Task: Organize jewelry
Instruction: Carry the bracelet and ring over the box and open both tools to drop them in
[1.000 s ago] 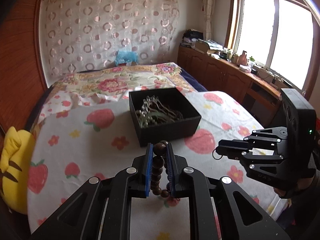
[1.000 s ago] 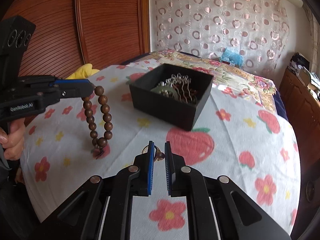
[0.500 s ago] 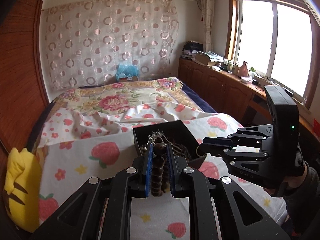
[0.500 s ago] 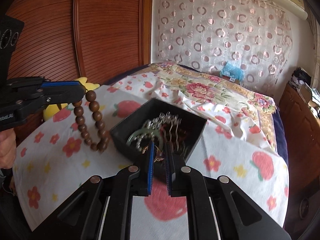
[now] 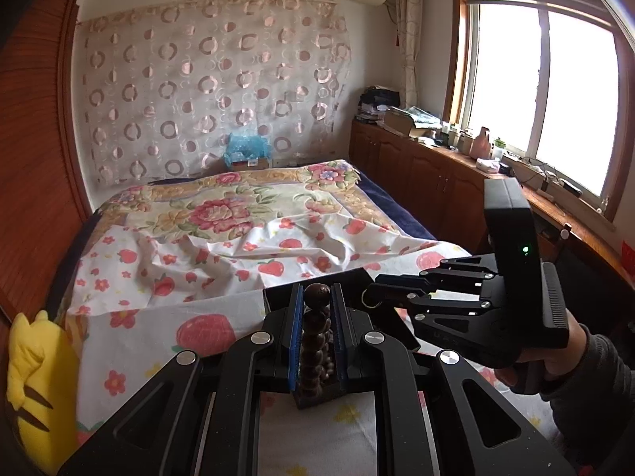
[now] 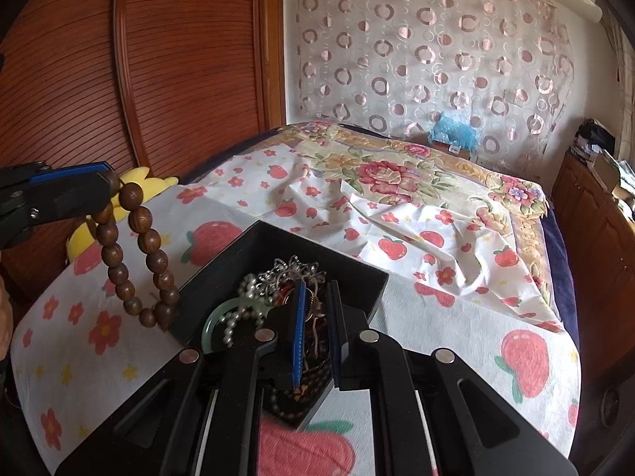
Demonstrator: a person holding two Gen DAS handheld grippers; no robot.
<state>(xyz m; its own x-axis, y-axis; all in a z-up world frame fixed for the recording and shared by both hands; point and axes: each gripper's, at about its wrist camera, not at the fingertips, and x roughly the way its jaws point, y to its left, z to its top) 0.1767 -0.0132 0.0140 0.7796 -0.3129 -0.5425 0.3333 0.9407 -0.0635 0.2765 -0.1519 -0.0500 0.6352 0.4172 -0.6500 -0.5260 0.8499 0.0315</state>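
Observation:
My left gripper [image 5: 316, 297] is shut on a brown wooden bead bracelet [image 5: 316, 294]. In the right wrist view the bracelet [image 6: 152, 242] hangs as a loop from the left gripper [image 6: 109, 188], just off the left corner of the black box [image 6: 278, 238]. My right gripper [image 6: 315, 297] hovers over the box, shut on a small gold-coloured ring [image 5: 366, 300] that dangles from its tips. Inside the box lie a green bangle [image 6: 212, 323], a pearl strand [image 6: 238, 313] and a silver piece [image 6: 291, 269]. In the left wrist view the box [image 5: 345, 275] is mostly hidden behind both grippers.
The box rests on a white strawberry-print cloth [image 6: 436, 317] over a floral bedspread [image 5: 222, 206]. A yellow plush toy [image 5: 31, 377] sits at the bed's left edge by the wooden wall. Cluttered wooden cabinets [image 5: 428, 170] run under the window. A hand [image 5: 555, 357] holds the right gripper.
Both grippers moved forward and a little up toward the box, which now sits beneath them. The right gripper has come over the box. Both grips are unchanged.

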